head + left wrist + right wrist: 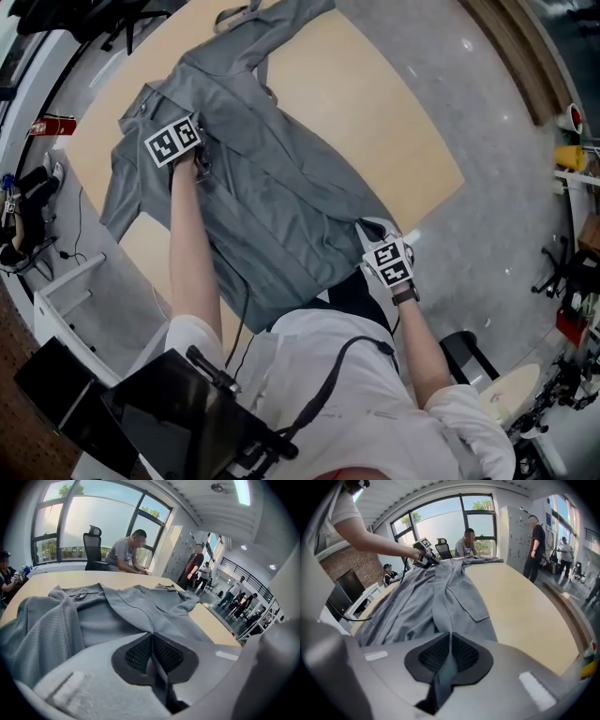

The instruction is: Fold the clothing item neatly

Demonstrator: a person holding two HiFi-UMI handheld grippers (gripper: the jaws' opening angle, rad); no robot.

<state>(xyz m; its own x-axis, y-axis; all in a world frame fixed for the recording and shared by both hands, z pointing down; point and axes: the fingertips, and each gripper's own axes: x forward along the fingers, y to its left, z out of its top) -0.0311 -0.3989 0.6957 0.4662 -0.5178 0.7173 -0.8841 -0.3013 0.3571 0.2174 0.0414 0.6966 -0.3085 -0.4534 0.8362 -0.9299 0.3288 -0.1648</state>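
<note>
A grey jacket point(272, 178) lies spread on the wooden table point(394, 122), collar at the upper left and hem toward me. My left gripper point(197, 155) sits near the collar and shoulder. In the left gripper view it point(152, 637) is shut on a raised fold of the jacket point(140, 611). My right gripper point(367, 230) is at the hem near the table's front edge. In the right gripper view it point(450, 637) is shut on a ridge of the grey cloth point(450, 588). The left gripper point(423, 550) also shows there, at the far end of the jacket.
A person sits at the table's far end point(124, 552) beside a black office chair point(93, 545), and others stand by the cabinets point(536, 541). A red can point(52, 124) lies off the table's left. A white shelf point(66, 300) stands at my left.
</note>
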